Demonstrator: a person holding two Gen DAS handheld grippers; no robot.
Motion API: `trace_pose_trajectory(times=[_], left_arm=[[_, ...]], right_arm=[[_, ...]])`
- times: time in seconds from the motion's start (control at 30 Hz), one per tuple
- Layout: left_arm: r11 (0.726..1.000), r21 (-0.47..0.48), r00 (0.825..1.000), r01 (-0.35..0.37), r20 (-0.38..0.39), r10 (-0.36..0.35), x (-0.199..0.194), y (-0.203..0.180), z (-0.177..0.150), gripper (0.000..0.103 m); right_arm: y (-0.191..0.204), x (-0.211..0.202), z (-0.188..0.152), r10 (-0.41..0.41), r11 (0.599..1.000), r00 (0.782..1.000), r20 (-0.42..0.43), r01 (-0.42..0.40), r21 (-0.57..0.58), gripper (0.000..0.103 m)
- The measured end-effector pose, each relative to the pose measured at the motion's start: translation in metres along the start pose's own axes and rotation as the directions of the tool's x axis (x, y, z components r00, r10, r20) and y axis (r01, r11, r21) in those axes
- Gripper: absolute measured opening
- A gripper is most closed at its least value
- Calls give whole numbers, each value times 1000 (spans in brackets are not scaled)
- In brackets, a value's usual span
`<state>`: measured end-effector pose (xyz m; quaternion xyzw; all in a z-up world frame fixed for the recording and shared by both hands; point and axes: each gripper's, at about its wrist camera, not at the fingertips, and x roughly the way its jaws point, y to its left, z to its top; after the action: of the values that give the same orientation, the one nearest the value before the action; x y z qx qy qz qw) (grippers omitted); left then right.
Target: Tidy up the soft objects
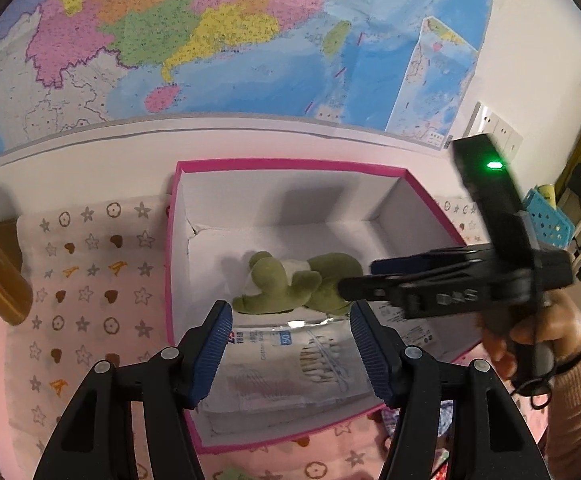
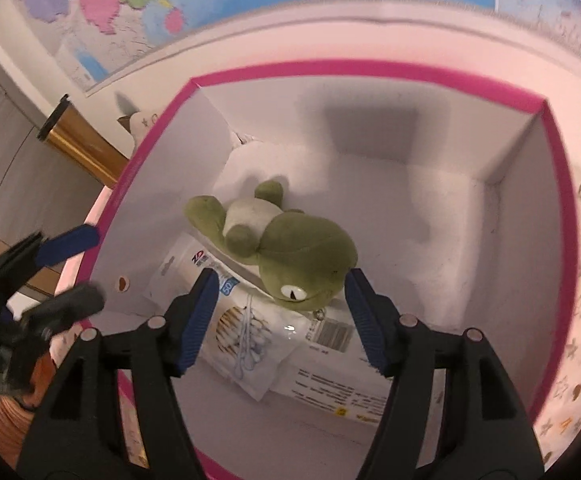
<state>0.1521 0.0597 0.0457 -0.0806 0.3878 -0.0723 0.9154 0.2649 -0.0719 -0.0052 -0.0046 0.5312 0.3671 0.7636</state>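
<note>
The right claw (image 2: 278, 312) is hanging over the open pink-rimmed box (image 2: 370, 70), its blue pads spread apart with nothing pressed between them; the green frog toy (image 2: 290, 248) is lying just below and beyond the tips, free of both pads. The frog is resting inside the box on its white floor, partly on top of a clear packet of cotton swabs (image 2: 246, 340), with its head toward the right claw and its pale belly facing up. The left claw (image 1: 290, 344) is also standing open and empty, hovering at the near edge of the box (image 1: 290, 166) above the packet (image 1: 290, 364). A hand (image 1: 530, 344) in a pink sleeve is gripping the right claw's handle. The box is sitting on a cloth (image 1: 86, 280) printed with stars and hearts, and a map (image 1: 210, 40) is covering the wall behind.
</note>
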Motion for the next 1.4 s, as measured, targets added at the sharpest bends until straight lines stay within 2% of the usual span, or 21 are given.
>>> trace_pose_trajectory(times=[0.1, 0.27, 0.37, 0.43, 0.53, 0.7, 0.87, 1.07, 1.13, 1.2, 1.27, 1.4], left_arm=[[1000, -5, 1000, 0, 18, 0, -9, 1, -1, 62], [1000, -24, 999, 17, 35, -16, -19, 5, -4, 62], [999, -31, 999, 24, 50, -22, -25, 7, -7, 62], [999, -31, 998, 24, 52, -22, -27, 6, -9, 62], [999, -26, 998, 40, 55, -38, -34, 5, -15, 62], [992, 20, 988, 123, 94, -124, -58, -8, -28, 63], [969, 79, 969, 234, 65, -239, -71, -31, -47, 63], [931, 169, 946, 324, -54, -320, -61, -73, -87, 63], [908, 195, 929, 369, -100, -356, -56, -89, -101, 63], [888, 221, 914, 404, -139, -381, -53, -100, -114, 63], [870, 239, 900, 432, -178, -398, -48, -112, -125, 63], [844, 240, 872, 479, -242, -426, -36, -129, -134, 63]], right_arm=[[1, 14, 7, 23, 999, 998, -52, -21, 47, 67], [8, 22, 14, 33, 995, 996, -79, -25, 97, 67], [11, 26, 17, 92, 992, 992, -86, -84, 94, 67], [14, 26, 16, 119, 990, 990, -74, -113, 81, 67], [18, 14, 9, 92, 995, 995, -31, -90, 47, 67], [32, -33, -12, 122, 992, 991, 59, -119, -49, 67], [46, -99, -48, 196, 976, 966, 167, -176, -125, 67], [51, -166, -108, 251, 963, 935, 249, -215, -163, 67], [50, -179, -132, 247, 964, 932, 264, -209, -163, 67], [46, -184, -152, 238, 966, 933, 270, -200, -162, 67], [38, -184, -175, 191, 978, 942, 274, -157, -141, 67], [7, -165, -211, 124, 992, 966, 226, -120, -34, 67]])
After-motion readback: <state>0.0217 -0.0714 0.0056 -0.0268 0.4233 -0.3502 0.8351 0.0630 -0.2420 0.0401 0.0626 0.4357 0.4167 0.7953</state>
